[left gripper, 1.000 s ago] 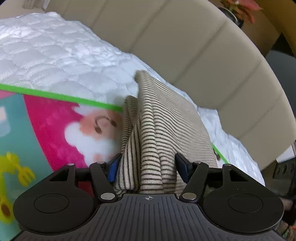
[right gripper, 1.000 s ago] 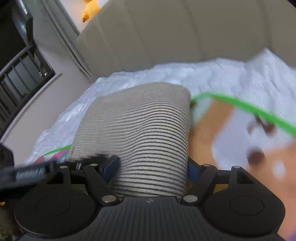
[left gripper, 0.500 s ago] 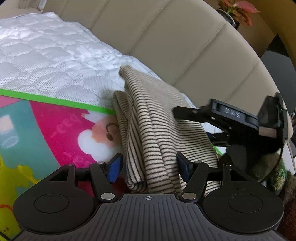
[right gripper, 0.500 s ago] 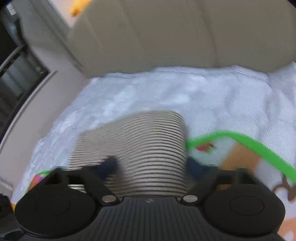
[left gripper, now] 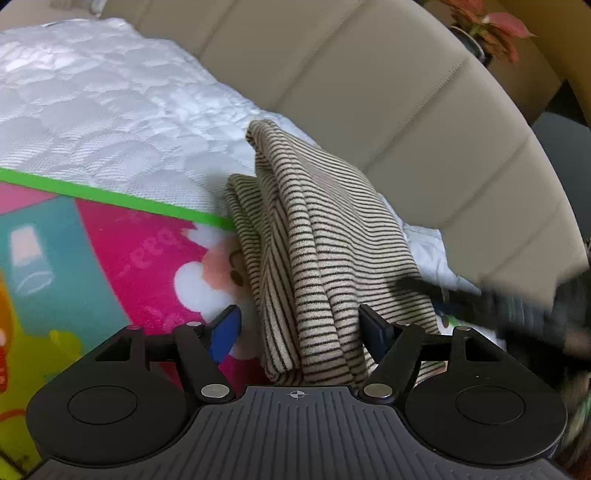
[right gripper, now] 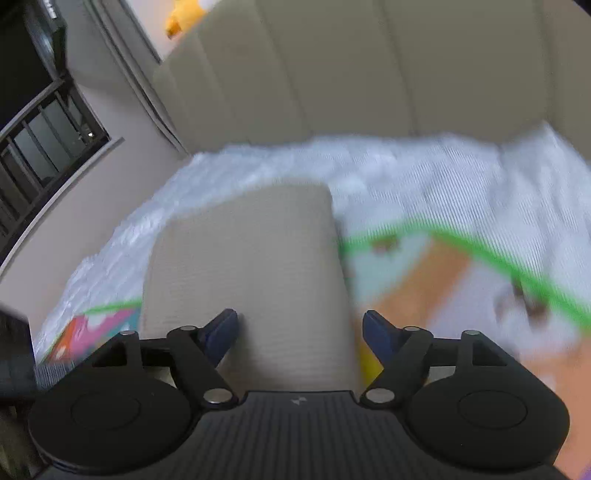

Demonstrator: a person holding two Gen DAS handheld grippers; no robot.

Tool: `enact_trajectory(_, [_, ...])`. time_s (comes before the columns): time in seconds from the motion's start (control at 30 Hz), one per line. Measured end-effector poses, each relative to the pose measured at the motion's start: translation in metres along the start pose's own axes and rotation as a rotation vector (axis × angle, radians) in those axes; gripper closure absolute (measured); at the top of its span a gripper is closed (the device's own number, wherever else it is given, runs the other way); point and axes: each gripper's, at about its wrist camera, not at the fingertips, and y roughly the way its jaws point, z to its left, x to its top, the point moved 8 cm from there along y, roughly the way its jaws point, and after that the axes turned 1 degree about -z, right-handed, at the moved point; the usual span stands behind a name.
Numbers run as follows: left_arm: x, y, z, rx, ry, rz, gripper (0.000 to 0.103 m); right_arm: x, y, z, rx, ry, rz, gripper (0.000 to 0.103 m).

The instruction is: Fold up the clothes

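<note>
A folded beige garment with thin dark stripes lies on the bed, partly on the colourful cartoon blanket and partly on the white quilt. My left gripper is open, its blue pads on either side of the garment's near end, the left pad clear of the cloth. In the blurred right wrist view the same garment lies between the open jaws of my right gripper. The right gripper shows as a dark blur at the right of the left wrist view.
A beige padded headboard runs behind the bed. A red-leaved plant stands beyond it. In the right wrist view a wall, a dark window frame and a yellow toy lie to the left.
The left jaws have opened wider around the garment. The right gripper has swung away towards the right and its view is blurred by motion; the garment stays on the bed.
</note>
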Motion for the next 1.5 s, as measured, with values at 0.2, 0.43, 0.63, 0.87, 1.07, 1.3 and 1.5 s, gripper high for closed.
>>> enact_trajectory(0.2, [0.004, -0.004, -0.001, -0.006, 0.020, -0.029, 0.045, -0.017, -0.014, 0.016, 0.041, 0.040, -0.031, 0.047])
enact_trajectory(0.43, [0.010, -0.006, 0.009, -0.037, -0.018, -0.081, 0.045, -0.017, 0.002, 0.026, -0.055, -0.092, 0.010, 0.039])
enact_trajectory(0.63, [0.009, -0.024, -0.011, 0.087, 0.156, -0.107, 0.033, -0.024, -0.025, 0.046, -0.138, -0.246, -0.093, 0.020])
enact_trajectory(0.87, [-0.013, -0.068, -0.022, 0.240, 0.145, -0.125, 0.021, -0.041, -0.091, 0.062, -0.123, -0.222, -0.175, 0.000])
enact_trajectory(1.07, [-0.062, -0.145, -0.058, 0.315, 0.152, -0.174, 0.000, -0.087, -0.153, 0.059, -0.151, -0.211, -0.157, 0.000])
enact_trajectory(1.3, [-0.135, -0.206, -0.098, 0.391, 0.194, -0.191, 0.000, -0.117, -0.197, 0.050, -0.144, -0.208, -0.210, 0.000])
enact_trajectory(1.5, [-0.147, -0.208, -0.101, 0.408, 0.193, -0.213, 0.000, -0.134, -0.202, 0.052, -0.144, -0.274, -0.240, 0.000])
